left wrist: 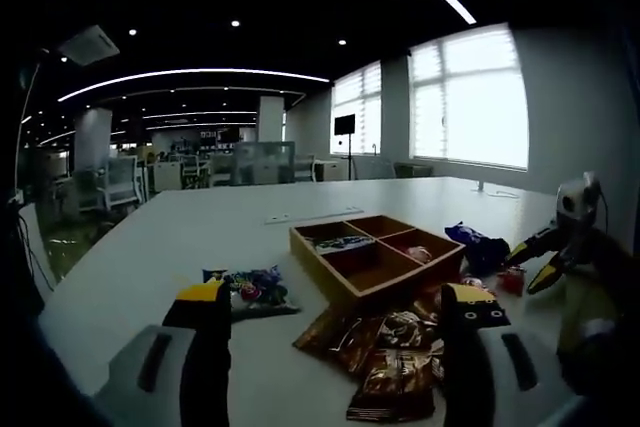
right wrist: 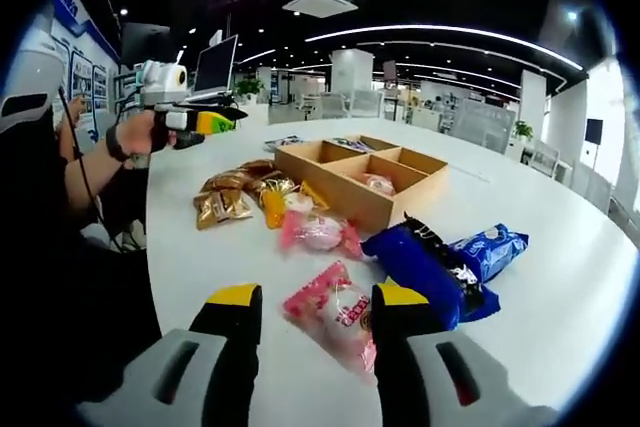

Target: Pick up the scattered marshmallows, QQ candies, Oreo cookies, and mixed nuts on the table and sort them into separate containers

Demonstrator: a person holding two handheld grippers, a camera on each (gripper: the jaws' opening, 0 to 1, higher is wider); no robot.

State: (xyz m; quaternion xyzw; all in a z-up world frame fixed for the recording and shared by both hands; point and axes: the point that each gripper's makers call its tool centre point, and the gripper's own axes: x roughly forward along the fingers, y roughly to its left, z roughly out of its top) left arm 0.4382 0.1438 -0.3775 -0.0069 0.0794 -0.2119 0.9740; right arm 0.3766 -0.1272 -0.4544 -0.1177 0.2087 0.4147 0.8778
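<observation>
My right gripper is open and low over the table, with a pink marshmallow packet lying between its jaws. A second pink packet lies further on. Blue Oreo packets lie to the right. The wooden four-compartment box holds a pink packet. Brown nut packets lie left of it. My left gripper is open in the air, above the nut packets and beside a colourful candy packet. The box lies ahead. The right gripper shows near the Oreo packets.
A large white table carries everything, with its near edge by a person's arm and hand holding the left gripper. Office desks and chairs stand beyond the table. Windows line the far wall.
</observation>
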